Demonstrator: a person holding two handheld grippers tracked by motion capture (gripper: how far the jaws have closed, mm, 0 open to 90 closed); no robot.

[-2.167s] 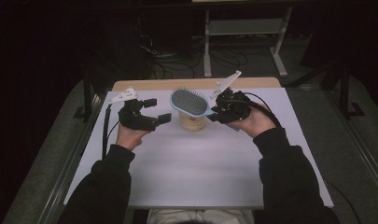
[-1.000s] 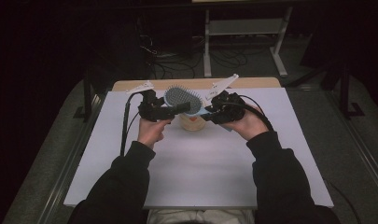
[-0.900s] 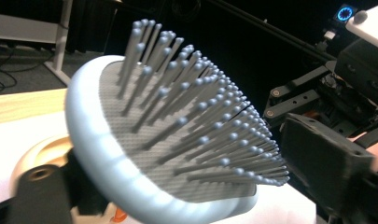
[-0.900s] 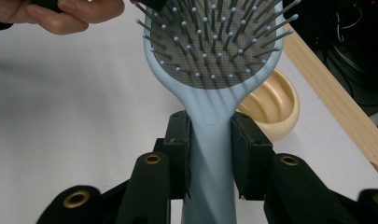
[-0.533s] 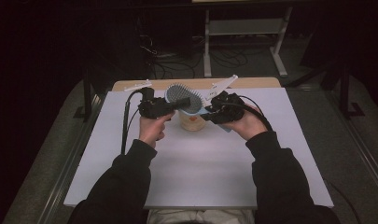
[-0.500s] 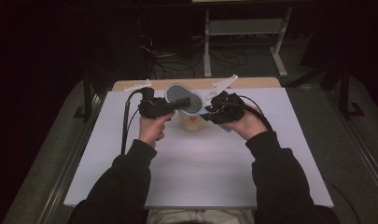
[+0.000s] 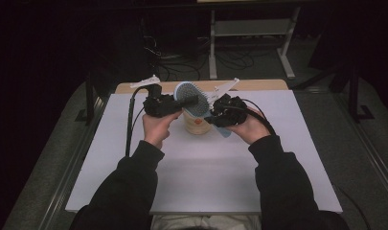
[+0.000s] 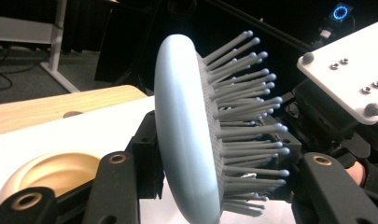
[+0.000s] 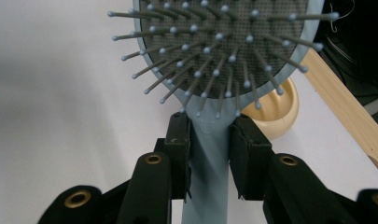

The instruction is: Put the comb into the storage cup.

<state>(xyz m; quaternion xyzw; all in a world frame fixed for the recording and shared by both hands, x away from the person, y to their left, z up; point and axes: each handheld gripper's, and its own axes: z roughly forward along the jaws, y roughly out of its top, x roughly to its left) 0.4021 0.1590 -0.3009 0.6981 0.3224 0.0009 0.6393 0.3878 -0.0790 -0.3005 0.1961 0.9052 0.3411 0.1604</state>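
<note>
A light blue paddle hairbrush with grey bristles hangs above a cream bowl at the back of the table. My right gripper is shut on its handle, and in the right gripper view both pads clamp the handle just below the brush head. My left gripper comes in from the left, its jaws having just been closing with the brush head between them. One pad lies against the smooth back and the other jaw meets the bristle tips.
A white sheet covers the table, with a wooden strip along its far edge. The bowl stands upright right under the brush. Behind the table are dark floor, cables and a white stand.
My left gripper has moved right to the brush head and its jaws have closed on it. The right gripper has kept its hold on the handle in nearly the same place.
</note>
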